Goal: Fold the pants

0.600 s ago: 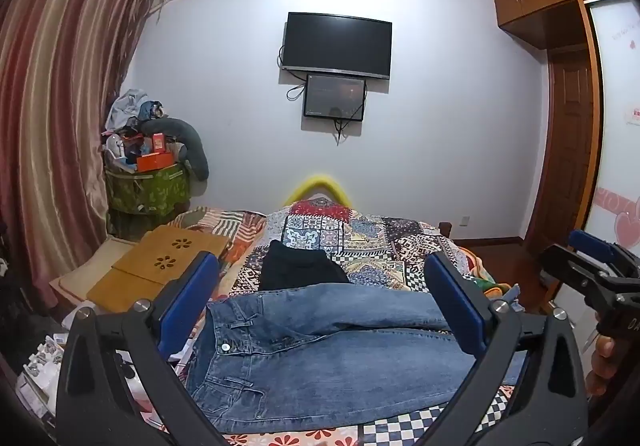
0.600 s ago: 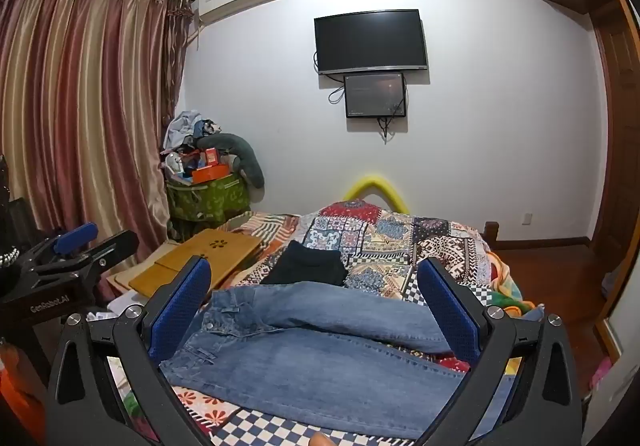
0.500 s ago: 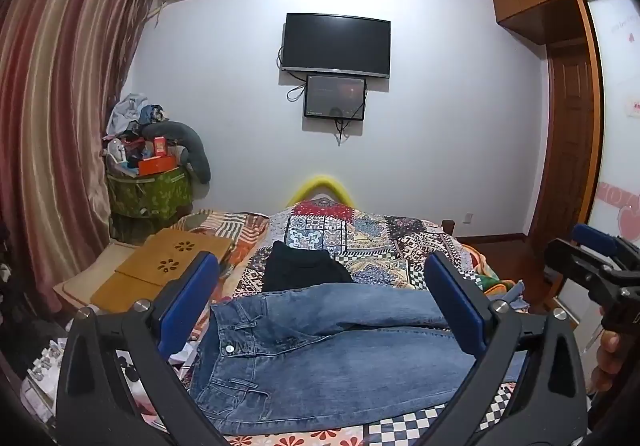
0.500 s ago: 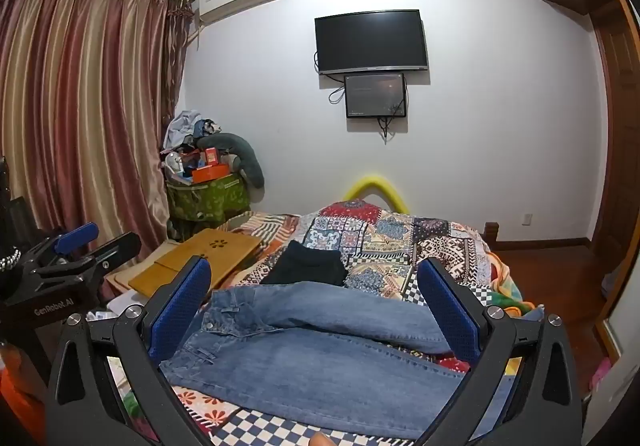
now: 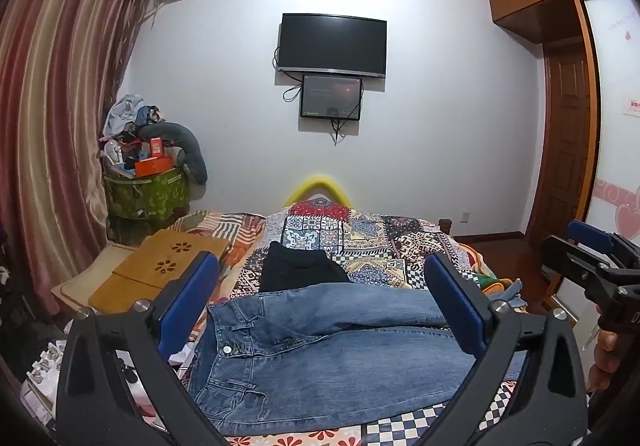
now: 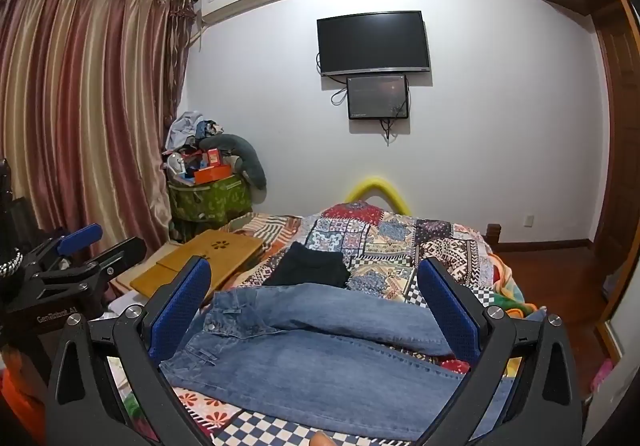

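With both the left gripper [image 5: 320, 310] and the right gripper [image 6: 316, 306] hovering with fingers spread wide and holding nothing, the jeans [image 5: 328, 346] are lying across the lower middle of the frame on the bed [image 5: 360, 242], where a shallow pinch is risking catching one layer and bunching the fold.

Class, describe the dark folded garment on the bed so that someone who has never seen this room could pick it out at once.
Find the bed with the patchwork quilt, below the wall-mounted TV. Blue jeans lie spread across its near end. Just behind their waistband sits the black folded garment: small, plain and dark, unlike the patterned quilt and the jeans.
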The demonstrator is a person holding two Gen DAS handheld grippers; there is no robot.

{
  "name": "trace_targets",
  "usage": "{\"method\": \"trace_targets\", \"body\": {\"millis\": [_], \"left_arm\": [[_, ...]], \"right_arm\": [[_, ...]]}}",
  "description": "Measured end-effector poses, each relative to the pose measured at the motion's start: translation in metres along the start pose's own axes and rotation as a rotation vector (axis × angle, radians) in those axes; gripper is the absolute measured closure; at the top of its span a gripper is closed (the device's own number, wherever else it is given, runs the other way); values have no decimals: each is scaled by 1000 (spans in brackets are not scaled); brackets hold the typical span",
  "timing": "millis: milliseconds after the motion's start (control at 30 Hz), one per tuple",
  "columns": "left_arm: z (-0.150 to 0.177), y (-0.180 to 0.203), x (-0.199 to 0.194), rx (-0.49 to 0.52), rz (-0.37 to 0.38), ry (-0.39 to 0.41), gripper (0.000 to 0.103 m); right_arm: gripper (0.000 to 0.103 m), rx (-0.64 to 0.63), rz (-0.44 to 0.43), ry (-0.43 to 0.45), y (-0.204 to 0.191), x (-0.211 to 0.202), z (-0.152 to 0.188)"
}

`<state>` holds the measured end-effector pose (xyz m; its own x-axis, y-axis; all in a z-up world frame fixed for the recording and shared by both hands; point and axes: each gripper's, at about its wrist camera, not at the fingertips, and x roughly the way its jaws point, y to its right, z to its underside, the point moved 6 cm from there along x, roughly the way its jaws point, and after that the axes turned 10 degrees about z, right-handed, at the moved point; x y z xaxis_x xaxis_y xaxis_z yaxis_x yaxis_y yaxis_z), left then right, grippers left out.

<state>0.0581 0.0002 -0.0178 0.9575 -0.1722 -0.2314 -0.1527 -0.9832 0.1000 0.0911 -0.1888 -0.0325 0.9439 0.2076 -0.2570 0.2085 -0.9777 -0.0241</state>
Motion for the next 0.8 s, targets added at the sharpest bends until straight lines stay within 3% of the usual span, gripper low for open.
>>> {"method": "trace_targets", "body": {"millis": [800], "left_arm": [[2, 8, 1, 25, -4, 16, 0]], "right_arm": [[0, 0, 3, -2, -3, -4, -3]]}}
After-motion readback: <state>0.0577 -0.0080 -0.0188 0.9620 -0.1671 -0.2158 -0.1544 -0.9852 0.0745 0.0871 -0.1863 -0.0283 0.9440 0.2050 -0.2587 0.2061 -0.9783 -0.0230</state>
